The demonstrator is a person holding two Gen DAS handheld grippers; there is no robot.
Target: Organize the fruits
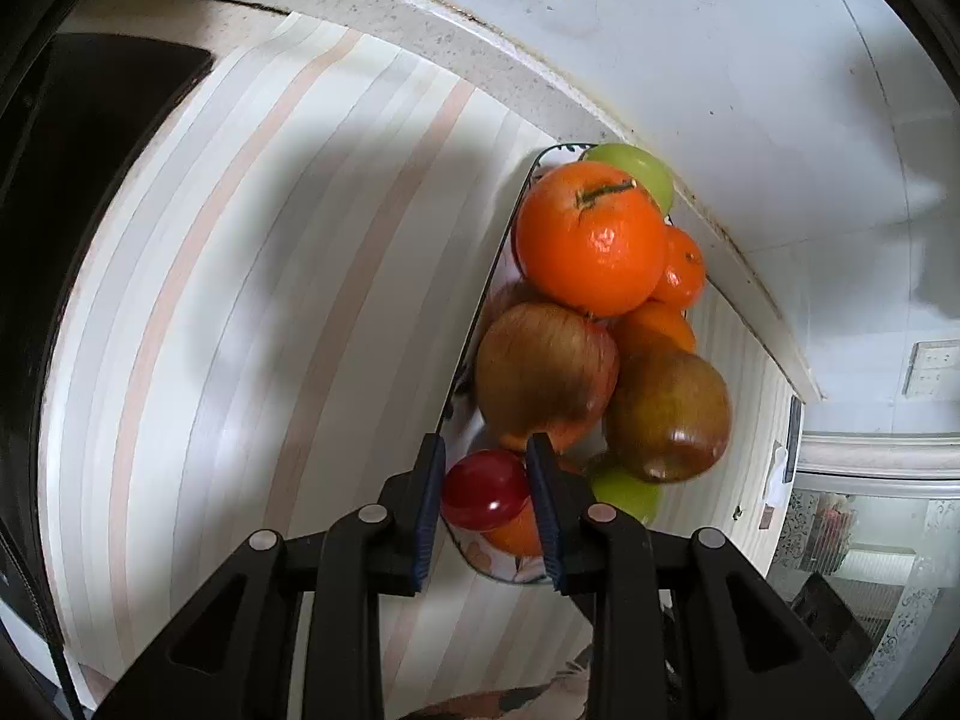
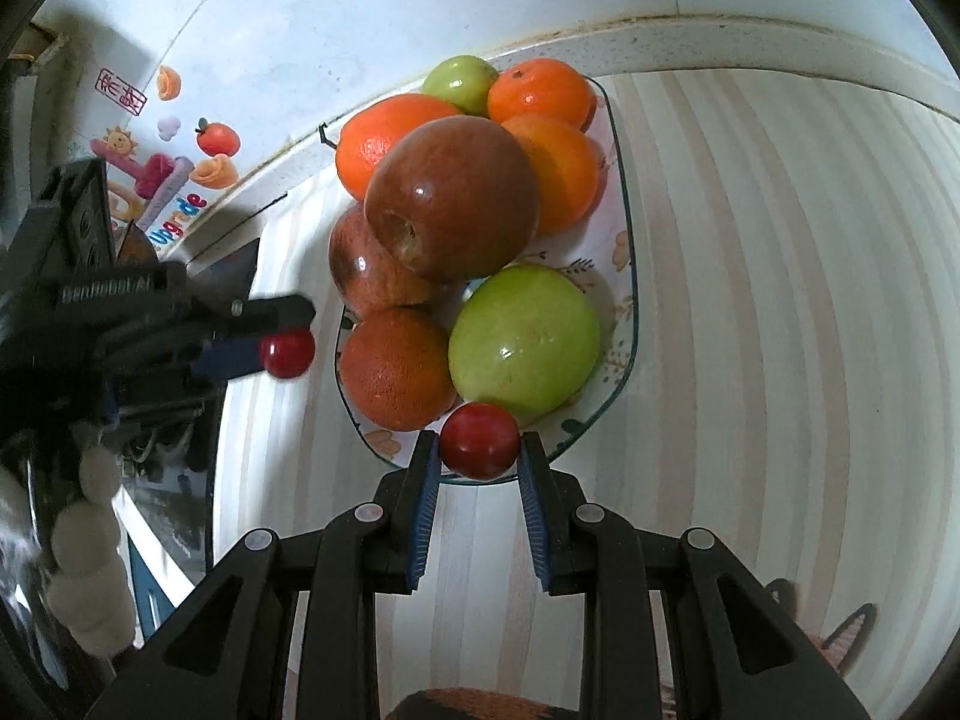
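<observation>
A small red fruit [image 2: 480, 443] sits clamped in the right tongs [image 2: 480, 450], just over the near rim of the plate [image 2: 627, 300]; a second small red fruit [image 1: 485, 491] is gripped in the left tongs [image 1: 487, 483], seen in the right wrist view just beside the plate's left edge, apart from the heap; the plate, glass-rimmed with a leaf pattern, carries the pile: a dark red apple [image 2: 453, 198] on top, another red apple [image 2: 369, 267] under it, a large green apple [image 2: 525, 339] and an orange [image 2: 396, 377] nearest the right tongs, more oranges [image 2: 555, 171] and a small green fruit [image 2: 461, 83] at the far side; the plate rests on a pale striped surface [image 2: 780, 330] against a white wall [image 2: 360, 12]; stickers [image 2: 180, 150] show on the wall to the left.
</observation>
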